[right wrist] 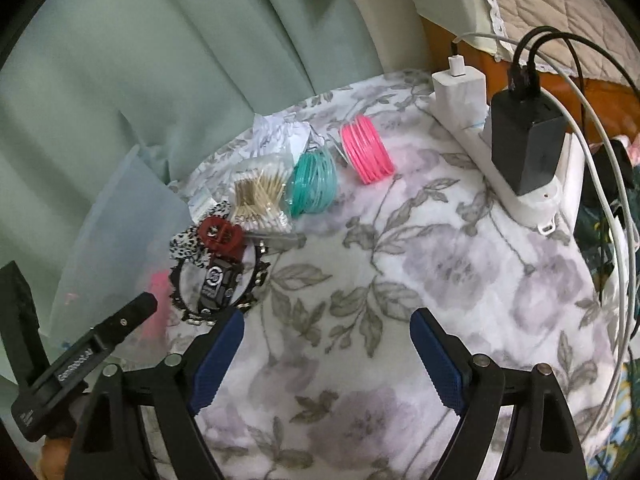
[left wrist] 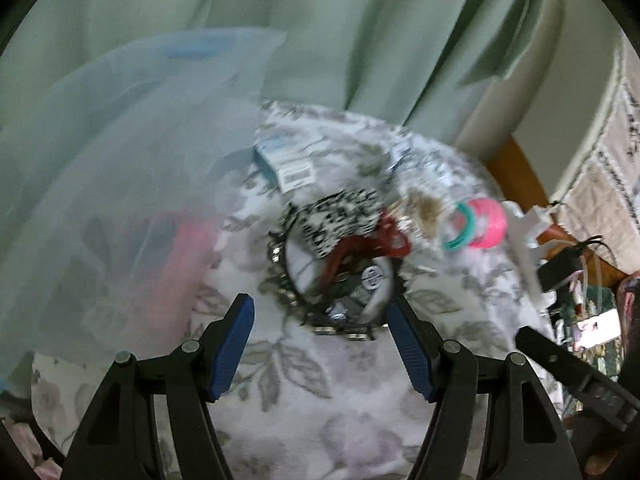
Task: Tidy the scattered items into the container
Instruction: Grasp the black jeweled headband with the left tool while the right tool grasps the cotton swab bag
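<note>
Left wrist view shows our left gripper [left wrist: 320,340] spread before the tangled hair accessories [left wrist: 340,256] beside the translucent container [left wrist: 100,160] — we risk snagging several at once; our right gripper [right wrist: 326,354] hangs spread, empty.

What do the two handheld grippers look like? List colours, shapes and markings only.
The left gripper and the right gripper match: black plastic angular arms with silver round pivot pins, and two blue ribbed pads tapering to the tips. The left one's black body, seen from the right wrist camera, carries small white lettering, too blurred to read.
</note>
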A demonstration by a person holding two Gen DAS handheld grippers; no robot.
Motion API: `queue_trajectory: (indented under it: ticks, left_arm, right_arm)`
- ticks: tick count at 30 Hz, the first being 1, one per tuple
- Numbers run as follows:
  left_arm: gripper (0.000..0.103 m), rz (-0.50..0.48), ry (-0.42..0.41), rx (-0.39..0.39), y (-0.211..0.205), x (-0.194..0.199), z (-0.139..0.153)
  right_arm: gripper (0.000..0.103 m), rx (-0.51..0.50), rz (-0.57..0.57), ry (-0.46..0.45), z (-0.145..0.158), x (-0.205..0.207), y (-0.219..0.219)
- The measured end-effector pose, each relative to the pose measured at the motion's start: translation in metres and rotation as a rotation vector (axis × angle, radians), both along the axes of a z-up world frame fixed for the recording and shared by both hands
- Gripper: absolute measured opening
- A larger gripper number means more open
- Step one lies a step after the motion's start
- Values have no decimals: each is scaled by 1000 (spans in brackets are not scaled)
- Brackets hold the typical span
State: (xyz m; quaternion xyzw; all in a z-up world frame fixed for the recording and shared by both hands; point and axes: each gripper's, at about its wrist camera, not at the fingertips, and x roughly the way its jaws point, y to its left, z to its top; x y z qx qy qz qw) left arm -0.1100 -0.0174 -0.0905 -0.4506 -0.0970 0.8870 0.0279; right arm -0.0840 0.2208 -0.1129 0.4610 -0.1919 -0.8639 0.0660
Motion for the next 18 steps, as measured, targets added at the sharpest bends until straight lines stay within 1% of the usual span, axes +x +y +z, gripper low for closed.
queue_trajectory:
  ticks: [4,8,10,12,13,15,18]
  left_arm:
    - [70,20,-36,-2,-6,-8,-15]
    - [69,19,-52,-30,-3,-16,-22]
    - [67,17,-65,-45,-1,-21,-24]
    - [54,11,-78,-38,-1,-26,-29]
    - [51,9,-83,-36,0,-28,-30]
    - [41,9,-92,-36,0,-31,-34]
    - [35,12,-94,-35,1,-35,-35]
  right_arm:
    - [87,38,9,7,-1,-6,-5]
    - [87,72,16,4,-2,-13,-11]
    - [86,81,19,-5,-4,-17,-13]
    - [86,81,21,-18,-7,-20,-14]
    - [85,82,21,-23,-8,-21,-14]
    - [85,83,19,-31,-10,-23,-15]
    - [85,79,21,-41,-13,-27,-16]
